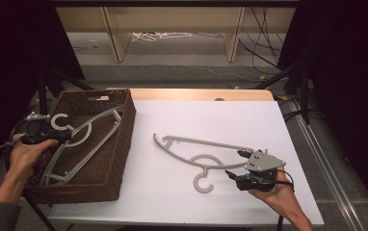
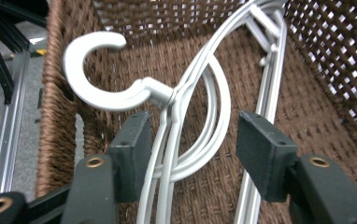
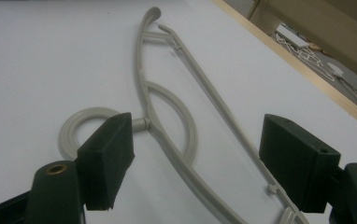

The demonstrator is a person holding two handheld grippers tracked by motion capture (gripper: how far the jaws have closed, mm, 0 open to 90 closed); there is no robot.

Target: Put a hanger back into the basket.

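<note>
Hands come in low from both bottom corners. Left hand (image 1: 25,151) reaches over the near-left rim of the brown wicker basket (image 1: 124,139), holding the left gripper (image 2: 193,149) with jaws spread apart around the neck of a grey hanger (image 2: 186,93) lying in the basket, not pinching it. Right hand (image 1: 281,197) rests on the white table (image 1: 172,202), its right gripper (image 3: 197,161) also wide open, straddling one arm of a second hanger (image 1: 196,151) lying flat on the table, hook toward the near edge.
</note>
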